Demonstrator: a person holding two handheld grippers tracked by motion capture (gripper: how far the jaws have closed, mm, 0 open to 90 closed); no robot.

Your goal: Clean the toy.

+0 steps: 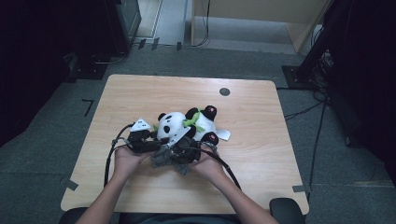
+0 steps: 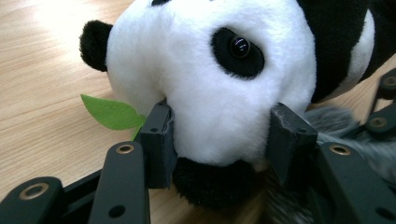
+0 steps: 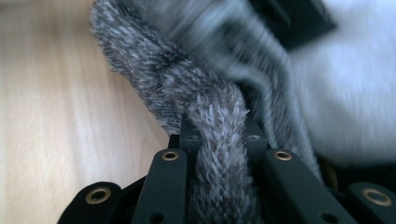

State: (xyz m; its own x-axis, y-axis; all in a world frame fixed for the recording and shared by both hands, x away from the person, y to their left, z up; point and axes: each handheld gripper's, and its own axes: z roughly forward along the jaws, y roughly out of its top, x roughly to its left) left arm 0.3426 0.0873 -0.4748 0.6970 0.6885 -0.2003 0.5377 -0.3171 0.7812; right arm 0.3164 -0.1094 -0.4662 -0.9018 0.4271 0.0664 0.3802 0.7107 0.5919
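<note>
A black-and-white panda plush lies on its side in the middle of the wooden table. In the left gripper view its head sits between the jaws. My left gripper is shut on the lower part of the panda's face, its pads pressing into the white fur. A green felt leaf sticks out beside it. From above, the left gripper meets the panda from the left. My right gripper is shut on a grey fuzzy cloth, which lies just in front of the panda beside the right gripper.
A round black grommet sits near the table's far edge. A white tag pokes out at the panda's right. Bare wood lies to the left, right and far side. Cables and dark equipment stands surround the table on the carpet.
</note>
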